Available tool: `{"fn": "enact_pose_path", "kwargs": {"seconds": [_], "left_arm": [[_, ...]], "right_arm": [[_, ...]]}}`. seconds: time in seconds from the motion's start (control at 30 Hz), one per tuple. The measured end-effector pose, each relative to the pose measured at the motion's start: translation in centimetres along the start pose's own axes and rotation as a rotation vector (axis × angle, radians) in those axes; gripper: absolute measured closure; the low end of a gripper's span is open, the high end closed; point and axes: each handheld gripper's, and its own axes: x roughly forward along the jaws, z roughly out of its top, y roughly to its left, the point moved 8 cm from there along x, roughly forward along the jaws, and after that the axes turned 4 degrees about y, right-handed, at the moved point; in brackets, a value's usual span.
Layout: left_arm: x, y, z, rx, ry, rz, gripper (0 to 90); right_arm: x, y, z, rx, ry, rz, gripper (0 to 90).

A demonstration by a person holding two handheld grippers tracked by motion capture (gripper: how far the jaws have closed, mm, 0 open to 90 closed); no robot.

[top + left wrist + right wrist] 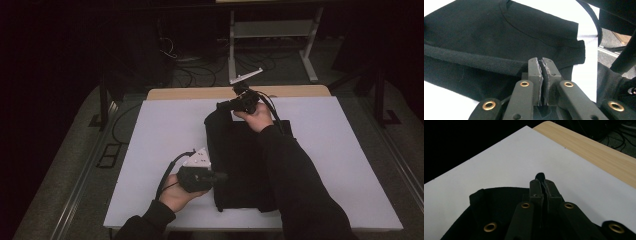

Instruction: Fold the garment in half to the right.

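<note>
High view first: a white board [165,135] covers a wooden table whose light edge [200,93] shows along the far side. Around it the room is dark, with grey floor, loose cables [195,75] beyond the table and a white metal rack [272,35] farther back. A black garment [240,160] lies on the middle of the board, running from near the far edge toward the near one. The left gripper [220,176] comes in from the left at the cloth's near left edge, held in the left hand [175,195]. The right gripper [222,105] sits at the garment's far left corner, in the right hand [257,117], and the dark right sleeve [295,175] lies across the cloth's right part, hiding it.

Left gripper view: its jaws are pressed together with a thin fold of the black fabric between the pads, beside a thick ribbed hem [471,58]. The rest of the garment spreads away beyond, flat on the white board [564,12].

Right gripper view: the jaws are closed on a small tuft of black cloth [540,176] that pokes out past their tips. More of the garment bunches beneath the jaws, with the white board [506,162] and the wooden strip [594,147] beyond.
</note>
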Motion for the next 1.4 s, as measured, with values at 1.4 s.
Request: {"fn": "enact_pose_path", "kwargs": {"seconds": [1.4], "left_arm": [[4.0,-1.9,3.5,0.041,-0.012,-0.069,84.3]], "right_arm": [[-4.5,-4.2,-3.5,0.087,-0.027,-0.066,85.3]]}}
